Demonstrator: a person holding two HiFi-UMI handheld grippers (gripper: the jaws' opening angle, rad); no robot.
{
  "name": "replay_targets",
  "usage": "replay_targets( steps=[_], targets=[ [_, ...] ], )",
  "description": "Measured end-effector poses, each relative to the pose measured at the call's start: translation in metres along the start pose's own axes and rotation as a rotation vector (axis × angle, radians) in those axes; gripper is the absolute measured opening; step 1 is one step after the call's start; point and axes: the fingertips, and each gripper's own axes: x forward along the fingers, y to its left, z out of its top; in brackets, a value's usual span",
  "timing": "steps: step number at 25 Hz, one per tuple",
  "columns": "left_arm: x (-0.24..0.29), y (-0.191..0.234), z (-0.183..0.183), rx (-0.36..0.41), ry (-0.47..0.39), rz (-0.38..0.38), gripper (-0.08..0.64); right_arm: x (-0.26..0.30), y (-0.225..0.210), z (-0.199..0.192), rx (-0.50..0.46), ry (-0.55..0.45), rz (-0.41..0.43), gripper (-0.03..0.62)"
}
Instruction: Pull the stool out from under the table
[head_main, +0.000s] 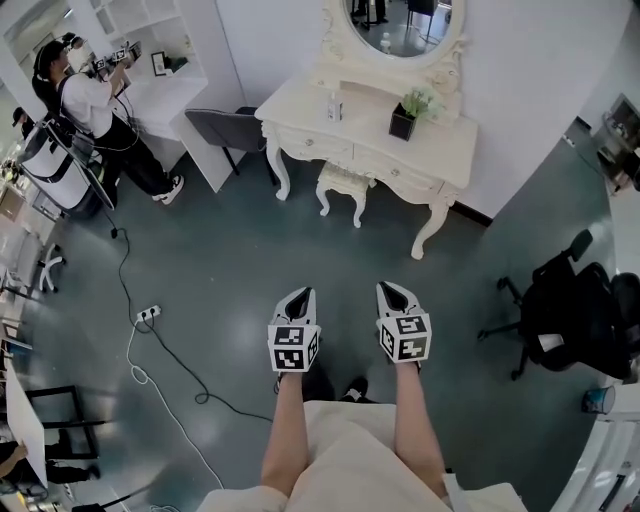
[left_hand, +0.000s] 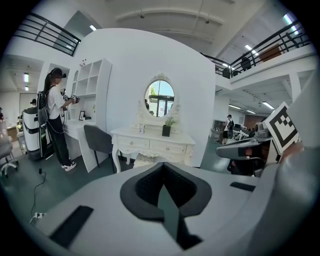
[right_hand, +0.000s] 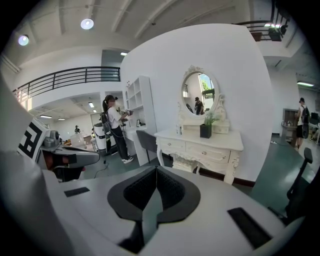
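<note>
I hold two grippers side by side over a dark grey-green floor (head_main: 230, 250), both angled slightly downward and pointing at the far wall. The left gripper (head_main: 299, 295) has its jaws pressed fully together with nothing between them. The right gripper (head_main: 394, 289) is the same, jaws together and empty. Neither touches anything. The stool (head_main: 343, 184), cream with carved curved legs, stands well ahead of both grippers in the knee gap of the table (head_main: 445, 152), between its front legs, with its seat partly under the front edge. The table is an ornate cream dressing table set against a white wall, with an oval mirror (head_main: 400, 25) at its back and a potted plant (head_main: 404, 120) in a black pot on top. A grey chair (head_main: 216, 128) sits just left of the table. Further left, a person (head_main: 92, 108) stands facing a white shelf unit (head_main: 160, 40). A black office chair (head_main: 572, 312) is at my right, and a power strip (head_main: 148, 315) lies on the floor at my left.
</note>
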Motion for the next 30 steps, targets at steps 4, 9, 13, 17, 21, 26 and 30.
replay_targets(
  steps=[4, 9, 13, 17, 21, 26, 30],
  targets=[
    [0.015, 0.014, 0.002, -0.029, 0.001, -0.002, 0.015, 0.016, -0.001, 0.000, 0.011, 0.013, -0.001, 0.044],
    [0.054, 0.039, 0.032, 0.005, -0.010, -0.054, 0.015, 0.052, -0.012, 0.029, 0.036, -0.017, -0.052, 0.044],
    [0.086, 0.060, 0.058, 0.006, -0.016, -0.112, 0.015, 0.084, -0.019, 0.052, 0.063, -0.017, -0.082, 0.044],
    [0.116, 0.086, 0.082, 0.059, -0.011, -0.154, 0.014, 0.119, -0.018, 0.075, 0.098, -0.040, -0.103, 0.044],
    [0.144, 0.113, 0.103, 0.081, -0.014, -0.179, 0.015, 0.153, -0.018, 0.095, 0.107, -0.057, -0.122, 0.044],
    [0.166, 0.141, 0.111, 0.095, 0.005, -0.239, 0.015, 0.185, -0.017, 0.106, 0.136, -0.074, -0.163, 0.044],
    [0.176, 0.169, 0.113, 0.108, 0.010, -0.248, 0.015, 0.206, -0.013, 0.110, 0.158, -0.084, -0.192, 0.044]
  ],
)
